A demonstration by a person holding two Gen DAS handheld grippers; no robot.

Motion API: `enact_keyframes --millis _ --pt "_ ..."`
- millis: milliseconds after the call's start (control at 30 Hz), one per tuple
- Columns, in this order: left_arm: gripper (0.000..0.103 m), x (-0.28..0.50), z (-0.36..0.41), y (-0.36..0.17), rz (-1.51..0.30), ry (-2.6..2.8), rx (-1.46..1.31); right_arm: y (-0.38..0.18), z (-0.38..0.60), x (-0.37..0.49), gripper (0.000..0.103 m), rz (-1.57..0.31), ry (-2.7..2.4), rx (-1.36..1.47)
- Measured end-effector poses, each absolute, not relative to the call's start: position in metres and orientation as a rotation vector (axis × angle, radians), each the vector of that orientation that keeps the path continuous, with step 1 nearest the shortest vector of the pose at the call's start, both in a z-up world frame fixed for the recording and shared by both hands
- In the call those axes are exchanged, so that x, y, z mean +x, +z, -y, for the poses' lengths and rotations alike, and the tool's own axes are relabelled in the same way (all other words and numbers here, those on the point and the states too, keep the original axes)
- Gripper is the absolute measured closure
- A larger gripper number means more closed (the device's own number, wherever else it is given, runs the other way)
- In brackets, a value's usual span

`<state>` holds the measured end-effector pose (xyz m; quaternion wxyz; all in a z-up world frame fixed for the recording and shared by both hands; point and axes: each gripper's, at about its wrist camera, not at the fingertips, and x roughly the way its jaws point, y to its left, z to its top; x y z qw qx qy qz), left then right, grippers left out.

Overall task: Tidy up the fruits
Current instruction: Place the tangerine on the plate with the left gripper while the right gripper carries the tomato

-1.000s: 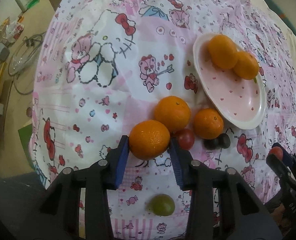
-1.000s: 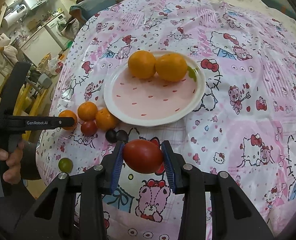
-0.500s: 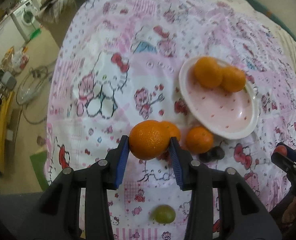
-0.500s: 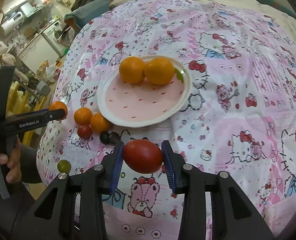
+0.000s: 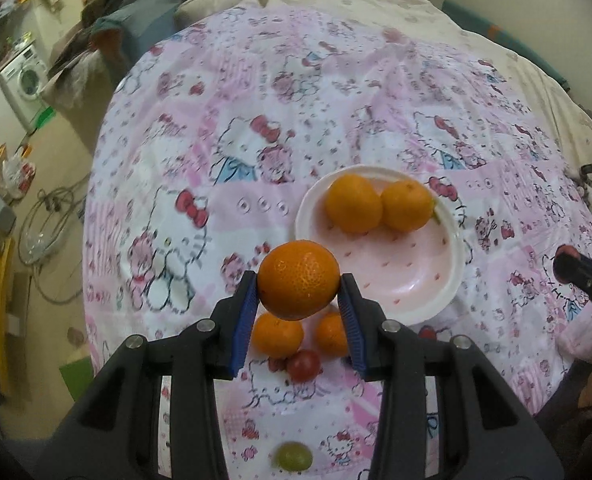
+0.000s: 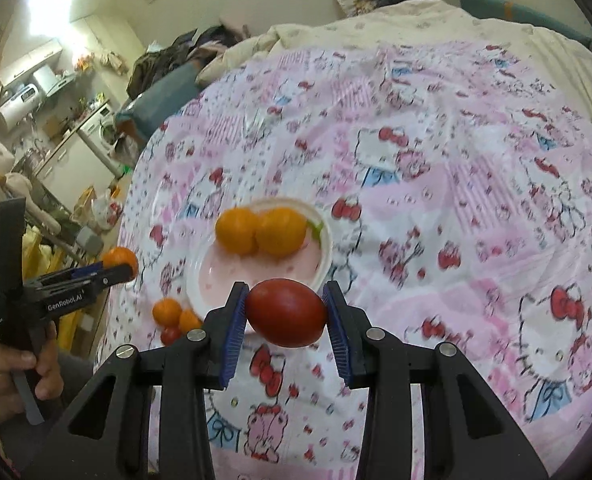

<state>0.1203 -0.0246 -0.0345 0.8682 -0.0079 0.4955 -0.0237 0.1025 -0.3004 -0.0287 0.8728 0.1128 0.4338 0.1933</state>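
I am mid-carry: my left hand-held gripper (image 5: 299, 292) pinches 1 orange (image 5: 298, 279) in the air just short of the plate (image 5: 444, 300), and my right hand-held gripper (image 6: 285, 312) pinches 1 red fruit (image 6: 286, 312). Next, I judge, each must be lowered onto the plate's bare pink part and released gently. Counted: 2 oranges on the plate, 2 on the bed, 1 small red fruit, 1 green grape (image 5: 293, 456).

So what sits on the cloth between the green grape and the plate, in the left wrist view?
In the left wrist view, between the green grape and the plate lie a small red fruit and two oranges, partly hidden by the left gripper.
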Motion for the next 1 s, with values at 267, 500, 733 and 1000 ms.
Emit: enact_keyframes --millis 267,500,733,1000 --pt "0.067 0.15 0.04 -0.034 -1.039 -0.082 0.035 -0.024 0.301 0.134 0.063 -0.886 0.412 0.257" --pt "0.067 0.17 0.05 -0.05 -1.059 -0.102 0.072 -0.029 0.287 0.156 0.063 -0.898 0.43 0.211" --pt "0.067 0.184 0.05 -0.078 -1.123 -0.103 0.07 -0.048 0.28 0.185 0.063 -0.955 0.435 0.188" --pt "0.067 0.193 0.06 -0.098 -1.172 -0.136 0.076 -0.08 0.26 0.211 0.063 -1.055 0.456 0.15"
